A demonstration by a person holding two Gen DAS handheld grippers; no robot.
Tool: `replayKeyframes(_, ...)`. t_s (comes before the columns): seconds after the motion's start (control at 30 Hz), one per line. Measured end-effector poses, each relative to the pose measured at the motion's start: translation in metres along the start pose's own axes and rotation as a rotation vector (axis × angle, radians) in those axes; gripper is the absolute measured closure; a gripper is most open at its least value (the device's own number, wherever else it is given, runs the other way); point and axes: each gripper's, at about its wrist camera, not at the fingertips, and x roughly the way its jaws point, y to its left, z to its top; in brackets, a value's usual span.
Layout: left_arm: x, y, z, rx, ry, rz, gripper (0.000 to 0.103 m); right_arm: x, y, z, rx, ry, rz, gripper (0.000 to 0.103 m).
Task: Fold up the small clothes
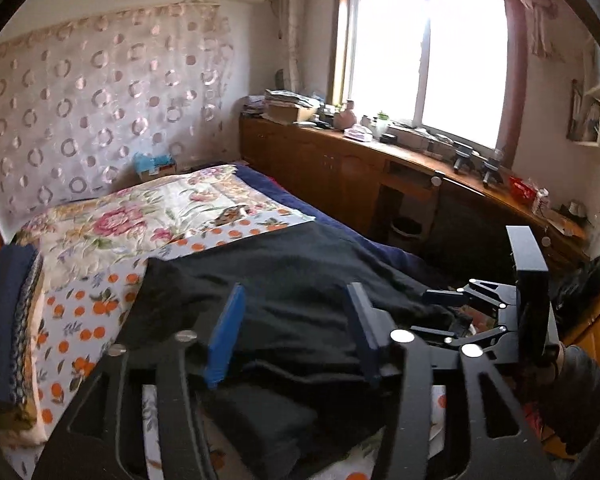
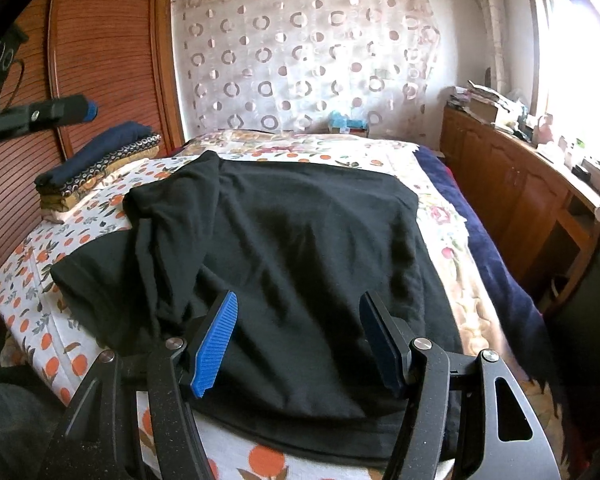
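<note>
A black garment [image 2: 300,248] lies spread on the bed, with one side folded inward over its left part; it also shows in the left wrist view [image 1: 300,300]. My right gripper [image 2: 296,332] is open and empty, hovering just above the garment's near edge. My left gripper [image 1: 296,332] is open and empty above the garment's near left part. The right gripper shows at the right of the left wrist view [image 1: 484,316]. The left gripper shows at the far left of the right wrist view [image 2: 40,114], raised above the bed.
The bed has an orange-print sheet [image 2: 32,256] and a floral cover [image 1: 148,216]. A stack of folded clothes [image 2: 96,160] sits by the wooden wardrobe [image 2: 100,60]. A cluttered wooden cabinet [image 1: 380,168] runs under the window on the right.
</note>
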Motion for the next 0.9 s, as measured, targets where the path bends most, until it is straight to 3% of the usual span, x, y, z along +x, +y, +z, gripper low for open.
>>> replayKeyframes(0.03, -0.003, 0.005, -0.004, -0.012, -0.004, 0.013, 0.034, 0.002, 0.002, 0.001, -0.004, 0.003, 0.007, 0.038)
replayKeyframes(0.1, -0.006, 0.012, -0.013, -0.029, -0.007, 0.04, 0.029, 0.006, 0.006, 0.004, -0.017, 0.01, 0.018, 0.037)
replayKeyframes(0.5, -0.018, 0.065, -0.059, -0.14, 0.032, 0.188, 0.028, 0.042, 0.054, 0.017, -0.101, 0.048, 0.131, 0.038)
replayKeyframes(0.57, -0.021, 0.071, -0.062, -0.148, 0.03, 0.192, 0.028, 0.049, 0.059, 0.017, -0.114, 0.062, 0.156, 0.047)
replayKeyframes(0.63, -0.023, 0.075, -0.064, -0.154, 0.019, 0.213, 0.028, 0.061, 0.064, 0.018, -0.116, 0.088, 0.175, 0.064)
replayKeyframes(0.83, -0.026, 0.087, -0.07, -0.183, 0.013, 0.235, 0.028, 0.076, 0.067, 0.021, -0.122, 0.109, 0.184, 0.075)
replayKeyframes(0.9, -0.025, 0.09, -0.071, -0.189, 0.017, 0.24, 0.028, 0.079, 0.068, 0.021, -0.124, 0.112, 0.19, 0.086)
